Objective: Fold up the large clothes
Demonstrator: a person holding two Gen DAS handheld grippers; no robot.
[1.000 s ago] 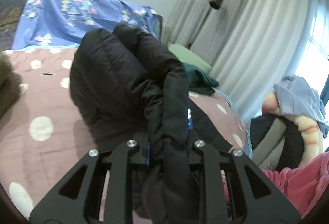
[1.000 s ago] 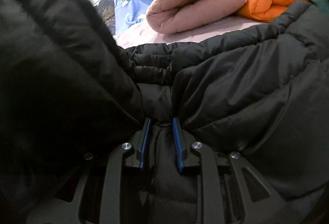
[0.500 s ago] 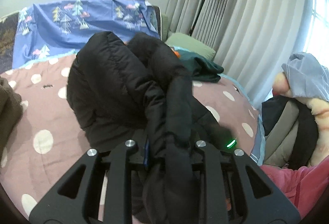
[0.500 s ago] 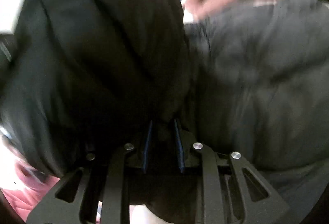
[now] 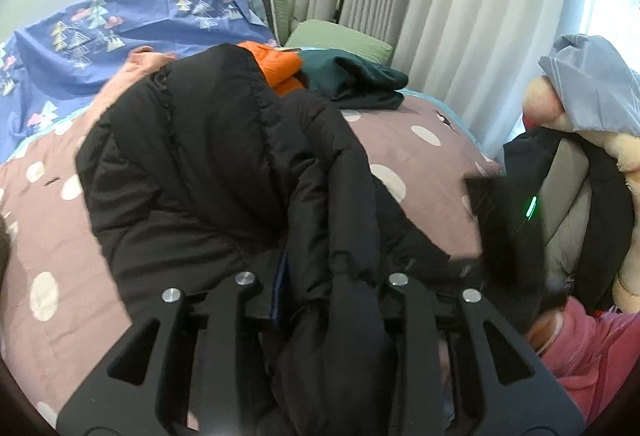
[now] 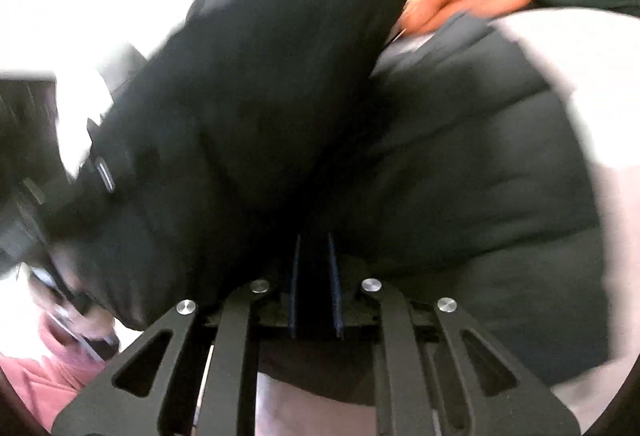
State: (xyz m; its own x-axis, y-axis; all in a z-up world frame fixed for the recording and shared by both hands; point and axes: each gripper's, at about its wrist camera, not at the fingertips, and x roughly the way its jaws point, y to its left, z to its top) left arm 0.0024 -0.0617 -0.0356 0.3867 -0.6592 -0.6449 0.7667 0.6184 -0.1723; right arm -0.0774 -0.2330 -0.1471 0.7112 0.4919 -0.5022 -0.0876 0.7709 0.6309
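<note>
A black puffer jacket (image 5: 200, 171) hangs bunched over the pink polka-dot bed (image 5: 52, 260). My left gripper (image 5: 320, 292) is shut on a thick fold of the jacket, which hides the fingertips. In the right wrist view the jacket (image 6: 460, 171) fills the frame, blurred by motion. My right gripper (image 6: 314, 276) is shut on a fold of it, blue pads close together with dark cloth between them. The right gripper's body (image 5: 504, 220) shows at the right of the left wrist view, blurred.
An orange jacket (image 5: 276, 67), a pink quilted garment (image 5: 132, 67) and a dark green garment (image 5: 360, 79) lie at the bed's far end. A blue patterned sheet (image 5: 120, 31) covers the headboard. Curtains (image 5: 460, 15) and a cluttered chair (image 5: 568, 195) stand at the right.
Both grippers have swung right with the jacket. The far end of the bed and the orange jacket have come into the left view. The right view has turned and blurred.
</note>
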